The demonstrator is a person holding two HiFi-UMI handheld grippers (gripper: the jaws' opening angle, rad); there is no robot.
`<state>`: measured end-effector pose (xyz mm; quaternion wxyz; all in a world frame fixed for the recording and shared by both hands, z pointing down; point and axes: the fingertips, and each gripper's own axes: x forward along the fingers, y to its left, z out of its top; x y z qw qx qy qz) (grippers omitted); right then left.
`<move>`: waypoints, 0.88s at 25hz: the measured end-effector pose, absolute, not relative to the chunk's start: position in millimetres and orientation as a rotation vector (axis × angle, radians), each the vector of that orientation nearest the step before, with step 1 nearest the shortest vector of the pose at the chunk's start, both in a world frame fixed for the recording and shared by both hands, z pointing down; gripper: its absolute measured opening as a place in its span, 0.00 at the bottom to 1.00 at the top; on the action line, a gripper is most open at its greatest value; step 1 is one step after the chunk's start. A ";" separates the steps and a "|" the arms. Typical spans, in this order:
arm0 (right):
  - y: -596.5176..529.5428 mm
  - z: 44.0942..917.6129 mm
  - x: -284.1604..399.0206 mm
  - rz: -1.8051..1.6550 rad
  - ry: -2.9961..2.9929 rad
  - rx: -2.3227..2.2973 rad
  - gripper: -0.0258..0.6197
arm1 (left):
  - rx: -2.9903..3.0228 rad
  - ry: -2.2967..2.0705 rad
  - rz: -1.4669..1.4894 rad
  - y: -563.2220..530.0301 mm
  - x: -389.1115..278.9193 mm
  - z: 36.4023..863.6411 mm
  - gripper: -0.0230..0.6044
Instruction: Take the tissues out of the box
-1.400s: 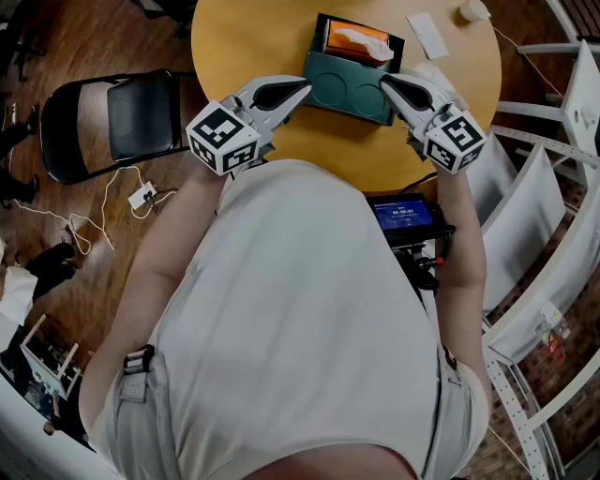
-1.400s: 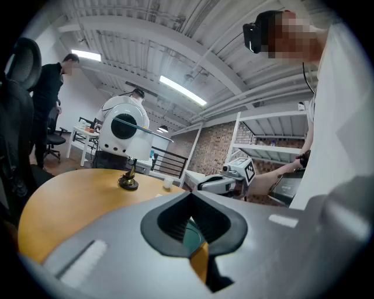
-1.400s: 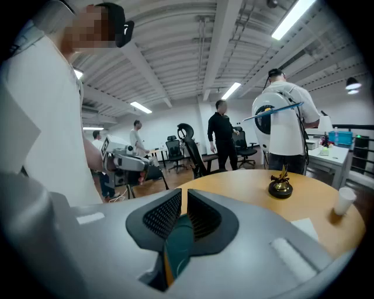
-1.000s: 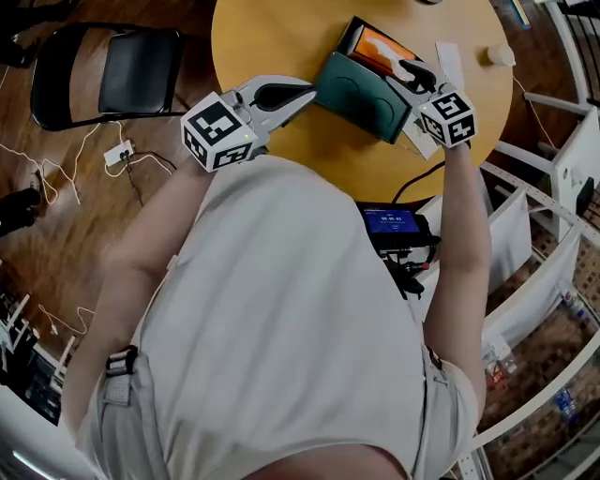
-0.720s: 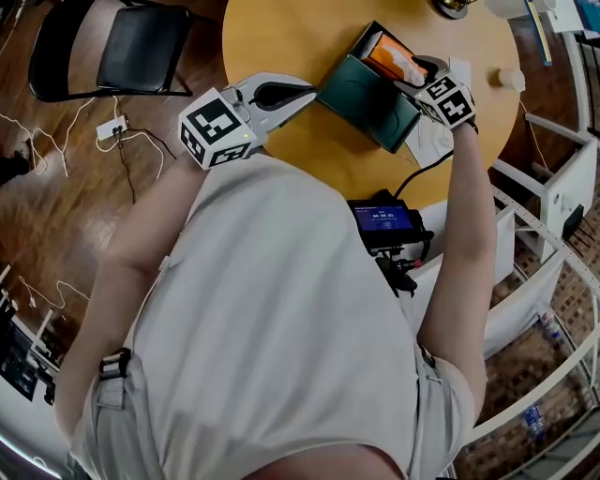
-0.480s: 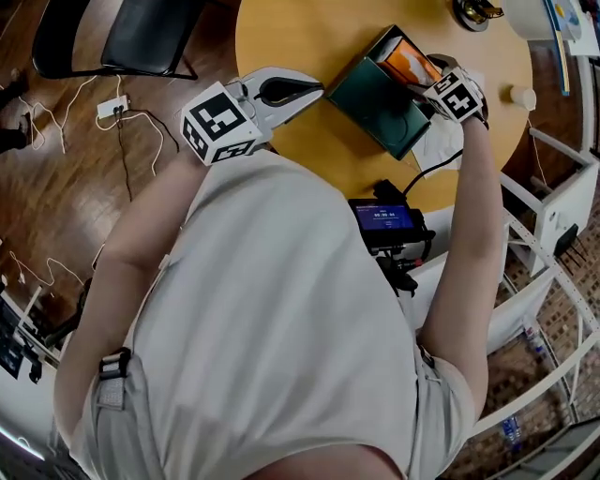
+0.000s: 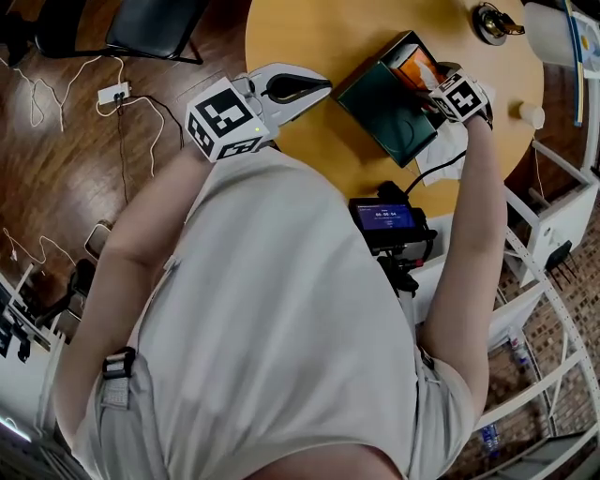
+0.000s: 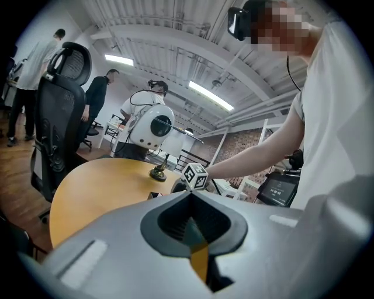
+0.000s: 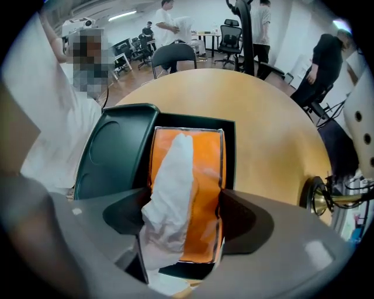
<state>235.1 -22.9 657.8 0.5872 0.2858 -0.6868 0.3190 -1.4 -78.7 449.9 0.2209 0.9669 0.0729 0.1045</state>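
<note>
A dark green tissue box (image 7: 384,98) lies on the round yellow table (image 7: 309,28). Its open top shows an orange pack (image 9: 201,169) with a white tissue (image 9: 172,181) sticking up. My right gripper (image 7: 439,86) hovers over that opening. Its jaws (image 9: 182,205) are opening, and the tissue stands between them, close to the left one, with neither pad pressing on it. My left gripper (image 7: 321,86) hangs above the table to the left of the box, jaws together and nothing in them (image 8: 190,194).
A crumpled white tissue (image 7: 442,150) lies by the table's edge under my right wrist. A brass ornament (image 7: 493,21) stands at the far side. A screen device (image 7: 386,217) hangs at the person's waist. A chair (image 7: 150,28) and cables (image 7: 112,94) are on the floor at left.
My right gripper has moved from the box's near side to above the orange opening and the tissue. The left gripper has stayed beside the box.
</note>
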 end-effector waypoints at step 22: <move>-32.7 567.9 269.3 0.683 -1.508 0.895 0.48 | 2.637 0.420 0.331 -82.4 28.0 447.6 0.04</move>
